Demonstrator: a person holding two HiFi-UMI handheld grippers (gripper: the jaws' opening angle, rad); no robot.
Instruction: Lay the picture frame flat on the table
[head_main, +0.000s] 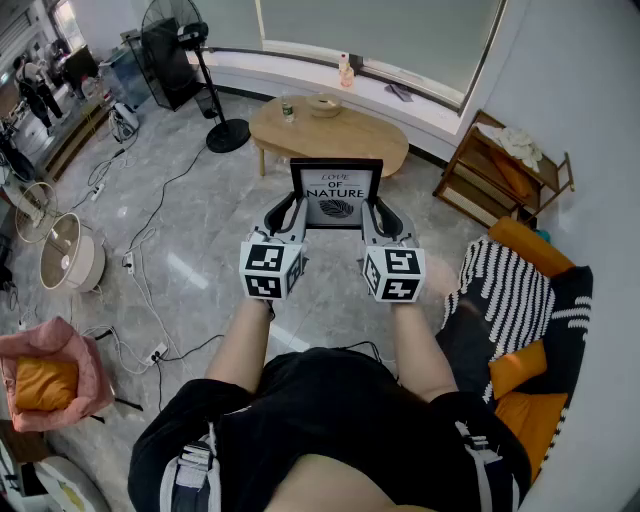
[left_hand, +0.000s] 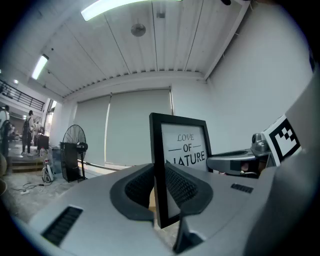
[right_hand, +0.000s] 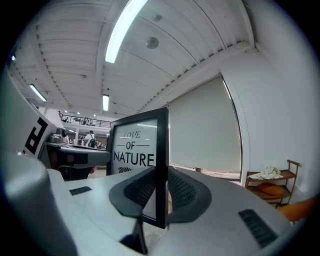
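Note:
A black picture frame (head_main: 336, 194) with a white print reading "LOVE OF NATURE" is held upright in the air, in front of the oval wooden table (head_main: 370, 137). My left gripper (head_main: 291, 213) is shut on its left edge and my right gripper (head_main: 375, 213) on its right edge. In the left gripper view the frame (left_hand: 183, 148) stands between the dark ribbed pads (left_hand: 137, 187), face turned right. Seen from the right gripper, the frame (right_hand: 134, 146) is clamped the same way by its side bar, and my right gripper (right_hand: 161, 192) is closed around it.
On the table stand a bowl (head_main: 323, 104) and a small bottle (head_main: 288, 109). A black floor fan (head_main: 183, 55) stands to the left, a wooden shelf (head_main: 505, 165) to the right, and a sofa with a striped throw (head_main: 512, 292) nearer. Cables (head_main: 140, 255) trail over the floor.

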